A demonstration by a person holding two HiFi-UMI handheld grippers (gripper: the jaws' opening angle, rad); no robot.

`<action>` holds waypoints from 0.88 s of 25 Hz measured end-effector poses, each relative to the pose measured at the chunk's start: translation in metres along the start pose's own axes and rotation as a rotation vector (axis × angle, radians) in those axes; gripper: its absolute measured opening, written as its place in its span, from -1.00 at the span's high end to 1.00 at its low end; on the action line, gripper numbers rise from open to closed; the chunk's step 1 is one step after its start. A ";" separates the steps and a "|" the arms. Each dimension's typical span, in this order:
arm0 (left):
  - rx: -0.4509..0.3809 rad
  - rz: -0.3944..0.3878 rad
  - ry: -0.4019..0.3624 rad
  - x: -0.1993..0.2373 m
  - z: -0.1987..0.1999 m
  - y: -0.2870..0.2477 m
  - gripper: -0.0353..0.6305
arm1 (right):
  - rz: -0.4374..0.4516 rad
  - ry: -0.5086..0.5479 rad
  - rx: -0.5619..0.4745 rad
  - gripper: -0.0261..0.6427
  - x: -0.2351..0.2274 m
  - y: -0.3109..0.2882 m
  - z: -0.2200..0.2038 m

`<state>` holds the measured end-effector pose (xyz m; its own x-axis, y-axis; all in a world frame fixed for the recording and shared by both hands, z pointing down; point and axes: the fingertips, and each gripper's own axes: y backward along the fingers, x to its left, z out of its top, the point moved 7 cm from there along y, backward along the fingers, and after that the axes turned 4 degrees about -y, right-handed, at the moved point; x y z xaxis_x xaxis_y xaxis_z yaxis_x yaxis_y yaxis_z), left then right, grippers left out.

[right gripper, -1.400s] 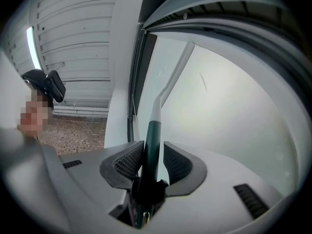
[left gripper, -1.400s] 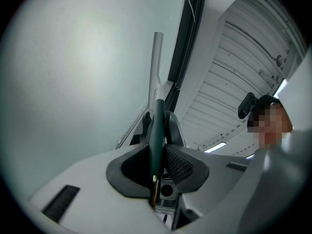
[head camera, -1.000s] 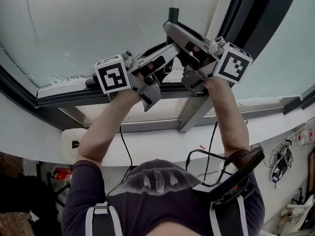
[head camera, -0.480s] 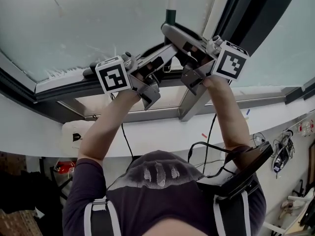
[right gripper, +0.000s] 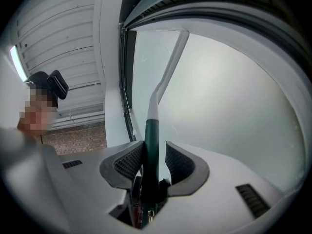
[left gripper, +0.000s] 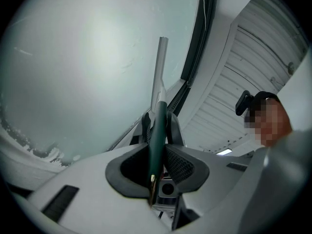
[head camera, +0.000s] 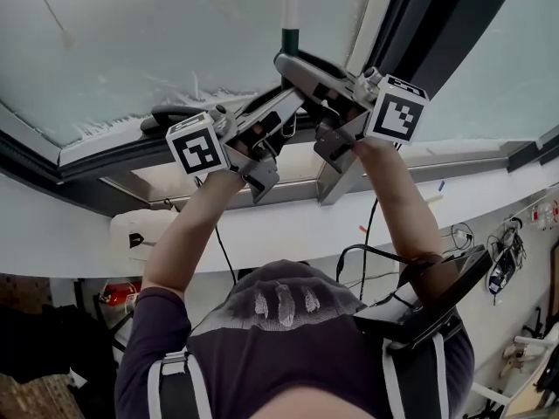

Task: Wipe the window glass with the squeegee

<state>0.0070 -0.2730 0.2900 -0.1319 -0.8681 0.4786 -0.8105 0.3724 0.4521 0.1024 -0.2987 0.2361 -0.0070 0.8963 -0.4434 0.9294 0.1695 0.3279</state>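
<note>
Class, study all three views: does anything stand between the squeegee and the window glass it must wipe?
Nothing visible does. The left gripper and right gripper are both shut on the squeegee handle, and its shaft rises before bare window glass.

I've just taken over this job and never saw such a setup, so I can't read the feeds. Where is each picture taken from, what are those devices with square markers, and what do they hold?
There is no robot arm: a person holds a two-jaw gripper in each hand, and the marker cubes are part of those. The head view comes from a camera on the person's head, looking over their arms at the pale window glass and its dark frame. The other two views come from a camera on each gripper, looking along its jaws. The left gripper and the right gripper are both shut on the squeegee's dark green handle, whose pale grey shaft extends up across the glass. The blade is out of view.
</note>
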 end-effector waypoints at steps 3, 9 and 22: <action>-0.003 0.008 0.023 0.001 -0.003 0.001 0.61 | -0.003 -0.019 0.005 0.56 -0.002 0.001 -0.002; 0.004 0.021 0.044 0.005 -0.005 0.002 0.61 | -0.021 -0.053 0.016 0.56 -0.012 0.004 -0.006; 0.016 0.057 0.160 0.009 -0.012 0.005 0.61 | -0.039 -0.159 0.015 0.56 -0.023 0.006 -0.014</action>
<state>0.0088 -0.2752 0.3057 -0.0869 -0.7819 0.6173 -0.8135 0.4134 0.4091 0.1033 -0.3127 0.2599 0.0141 0.8126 -0.5827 0.9348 0.1961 0.2961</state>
